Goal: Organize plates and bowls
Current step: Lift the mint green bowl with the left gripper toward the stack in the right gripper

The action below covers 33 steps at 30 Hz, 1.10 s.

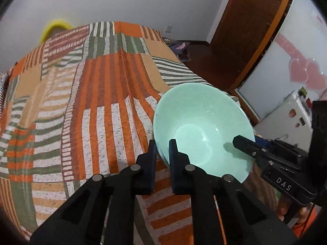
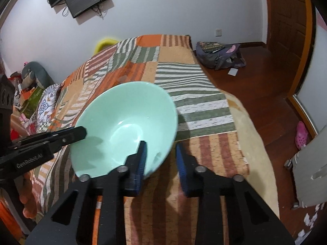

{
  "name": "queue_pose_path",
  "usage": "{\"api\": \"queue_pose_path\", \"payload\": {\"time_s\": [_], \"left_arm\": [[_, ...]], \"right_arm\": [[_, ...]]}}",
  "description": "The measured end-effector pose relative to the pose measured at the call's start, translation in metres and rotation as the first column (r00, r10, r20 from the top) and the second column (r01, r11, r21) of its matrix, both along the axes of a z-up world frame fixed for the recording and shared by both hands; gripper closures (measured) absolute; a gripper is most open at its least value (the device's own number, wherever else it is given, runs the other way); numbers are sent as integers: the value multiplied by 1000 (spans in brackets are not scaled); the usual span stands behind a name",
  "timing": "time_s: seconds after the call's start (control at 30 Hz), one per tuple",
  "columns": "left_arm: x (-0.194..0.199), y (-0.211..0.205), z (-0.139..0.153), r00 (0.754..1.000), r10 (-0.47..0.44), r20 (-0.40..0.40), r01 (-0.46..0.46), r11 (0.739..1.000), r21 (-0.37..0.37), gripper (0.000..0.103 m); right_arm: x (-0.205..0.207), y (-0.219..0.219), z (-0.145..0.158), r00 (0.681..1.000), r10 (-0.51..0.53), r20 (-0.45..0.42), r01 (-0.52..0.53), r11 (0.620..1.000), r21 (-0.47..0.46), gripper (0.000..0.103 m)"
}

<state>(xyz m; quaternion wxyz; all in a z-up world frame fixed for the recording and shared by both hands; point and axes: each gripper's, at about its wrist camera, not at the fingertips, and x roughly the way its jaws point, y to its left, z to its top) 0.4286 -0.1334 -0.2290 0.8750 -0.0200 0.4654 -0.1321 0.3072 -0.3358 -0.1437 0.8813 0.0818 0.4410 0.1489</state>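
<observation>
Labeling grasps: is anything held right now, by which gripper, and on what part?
Both hold the mint-green bowl by its rim: left gripper clamps the rim's left side, right gripper the opposite side, each with one finger inside and one outside.

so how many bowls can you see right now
1. The green bowl sits over the near corner of the striped bedspread, its rim pinched by the left gripper and the right gripper. No plates show; others may lie outside view.

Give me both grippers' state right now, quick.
Left gripper: closed on the near-left rim of the mint-green bowl.
Right gripper: closed on the same bowl's opposite rim, one finger inside, one outside.
</observation>
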Motion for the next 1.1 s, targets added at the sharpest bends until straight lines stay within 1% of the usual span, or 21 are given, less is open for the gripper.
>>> {"api": "queue_pose_path", "payload": {"time_s": [0.07, 0.23, 0.37, 0.47, 0.6, 0.73, 0.83, 0.97, 1.1], "left_arm": [[-1, -1, 1, 1000, -3, -1, 3, 1000, 8, 93], [-6, 5, 5, 999, -16, -37, 15, 1000, -25, 93], [-24, 7, 17, 1000, -16, -13, 16, 1000, 0, 93], [-43, 10, 35, 1000, -12, 17, 12, 1000, 11, 93], [-75, 19, 67, 997, -10, 72, 9, 1000, 11, 93], [-110, 32, 94, 994, 6, 113, -7, 1000, 15, 93], [-135, 45, 110, 990, 21, 143, -23, 1000, 13, 93], [-170, 64, 132, 982, 45, 182, -46, 999, -1, 93], [-207, 86, 153, 971, 76, 225, -78, 997, 3, 93]], "right_arm": [[-1, 2, 2, 1000, -6, 9, 6, 1000, -25, 82], [-7, 3, 9, 1000, -12, 13, 12, 999, -43, 83], [-17, 8, 21, 1000, 2, 23, 0, 999, -54, 83], [-29, 15, 34, 999, 13, 49, -9, 998, -70, 83], [-46, 21, 52, 997, 27, 74, -22, 998, -61, 83], [-70, 30, 75, 992, 49, 118, -43, 998, -53, 83], [-91, 40, 94, 985, 73, 155, -66, 997, -48, 83], [-113, 56, 109, 976, 103, 189, -97, 994, -43, 83], [-131, 73, 120, 968, 135, 212, -133, 991, -23, 83]]}}
